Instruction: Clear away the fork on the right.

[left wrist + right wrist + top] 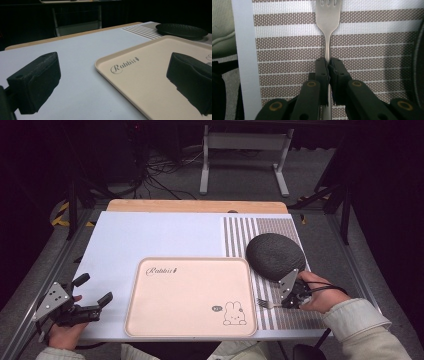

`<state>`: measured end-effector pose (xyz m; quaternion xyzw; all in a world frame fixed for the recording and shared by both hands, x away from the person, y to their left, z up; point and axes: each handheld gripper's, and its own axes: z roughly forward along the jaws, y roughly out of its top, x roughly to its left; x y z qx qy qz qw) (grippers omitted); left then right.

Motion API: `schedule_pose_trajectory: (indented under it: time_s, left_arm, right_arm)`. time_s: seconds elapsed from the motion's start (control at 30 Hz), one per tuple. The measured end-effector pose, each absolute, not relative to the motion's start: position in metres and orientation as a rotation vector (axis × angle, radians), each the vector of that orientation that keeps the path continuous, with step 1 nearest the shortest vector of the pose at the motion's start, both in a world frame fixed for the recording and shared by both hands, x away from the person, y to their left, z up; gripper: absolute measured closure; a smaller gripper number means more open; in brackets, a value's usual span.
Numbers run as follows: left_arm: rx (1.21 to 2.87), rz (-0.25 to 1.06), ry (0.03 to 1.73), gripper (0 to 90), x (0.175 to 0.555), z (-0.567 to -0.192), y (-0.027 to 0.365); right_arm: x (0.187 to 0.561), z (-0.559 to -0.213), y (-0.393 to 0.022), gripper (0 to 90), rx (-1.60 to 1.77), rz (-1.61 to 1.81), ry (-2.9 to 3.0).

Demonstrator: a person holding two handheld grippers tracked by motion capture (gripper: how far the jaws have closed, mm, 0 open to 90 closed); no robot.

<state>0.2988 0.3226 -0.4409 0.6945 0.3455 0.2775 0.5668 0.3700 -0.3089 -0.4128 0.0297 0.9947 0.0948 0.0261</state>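
Striped placemat (372,40), right gripper (329,65) pinching fork (327,15) (handle only)

High view overlooks table (150,235); gripper views sit low, close.

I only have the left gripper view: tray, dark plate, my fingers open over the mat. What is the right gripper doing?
Observer: The right gripper is shut on a fork, gripping its handle.
Operator: Where is that fork?
Observer: Over the striped placemat, right of the tray, tines pointing toward the tray.
Operator: Is the plate clear of it?
Observer: The dark plate sits just beyond the right hand, on the same placemat.
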Motion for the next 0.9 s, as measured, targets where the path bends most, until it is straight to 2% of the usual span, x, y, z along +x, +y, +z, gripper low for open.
schedule_pose_trajectory:
  time_s: [0.9]
  left_arm:
    - [1.634,0.650,0.811,0.0,0.299,-0.441,0.322]
  right_arm:
    - [0.360,-0.359,-0.302,85.7,0.199,0.526,2.880]
